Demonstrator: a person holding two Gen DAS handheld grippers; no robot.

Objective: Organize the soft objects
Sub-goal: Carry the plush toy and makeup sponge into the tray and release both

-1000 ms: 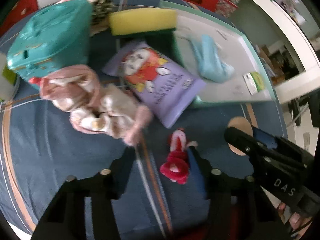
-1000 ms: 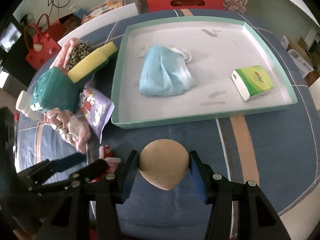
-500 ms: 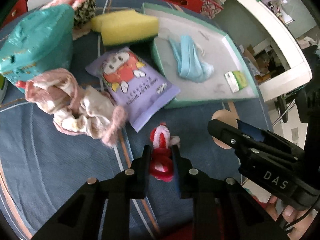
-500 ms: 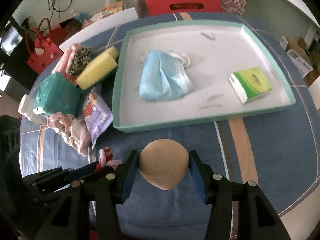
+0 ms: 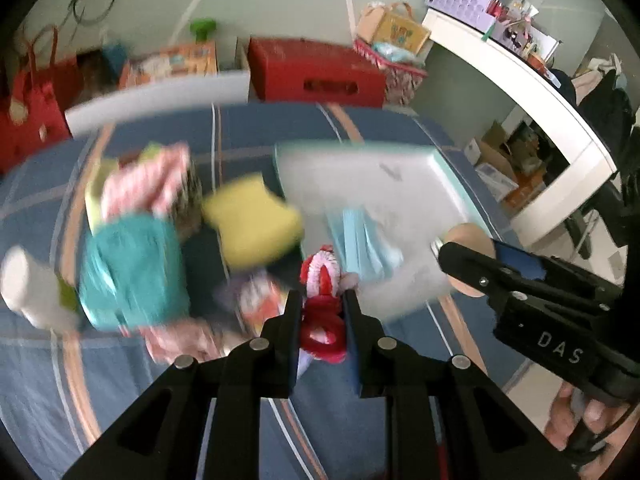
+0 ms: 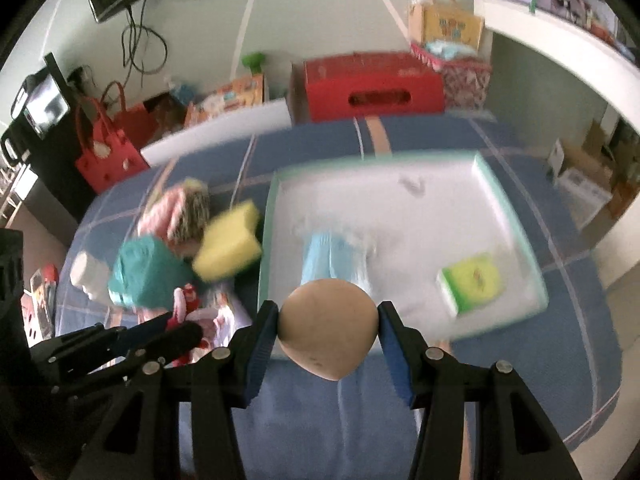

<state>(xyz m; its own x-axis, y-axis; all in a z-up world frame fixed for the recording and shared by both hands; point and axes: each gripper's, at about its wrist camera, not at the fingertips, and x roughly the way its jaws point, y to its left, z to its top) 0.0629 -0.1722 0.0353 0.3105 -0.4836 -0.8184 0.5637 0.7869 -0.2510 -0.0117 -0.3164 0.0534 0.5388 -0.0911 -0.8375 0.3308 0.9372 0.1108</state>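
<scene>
My left gripper (image 5: 322,300) is shut on a small red and white plush toy (image 5: 322,280) and holds it above the blue cloth, near the tray's left edge. My right gripper (image 6: 328,316) is shut on a tan teardrop-shaped sponge (image 6: 328,332), held above the tray's near edge. The white tray with a teal rim (image 6: 508,208) holds a blue face mask (image 6: 332,256) and a green tissue pack (image 6: 472,284). The right gripper also shows in the left wrist view (image 5: 464,256), with the sponge (image 5: 468,236) in it. Both views are blurred.
Left of the tray lie a yellow sponge (image 6: 228,244), a teal pouch (image 6: 144,272), a pink striped cloth (image 6: 176,212), a white bottle (image 6: 86,276) and a purple wipes pack (image 5: 256,296). A red box (image 6: 372,88) stands behind the table.
My left gripper has closed on the plush toy and lifted it off the cloth. Both grippers have risen and tilted up, so the room's back wall is in view.
</scene>
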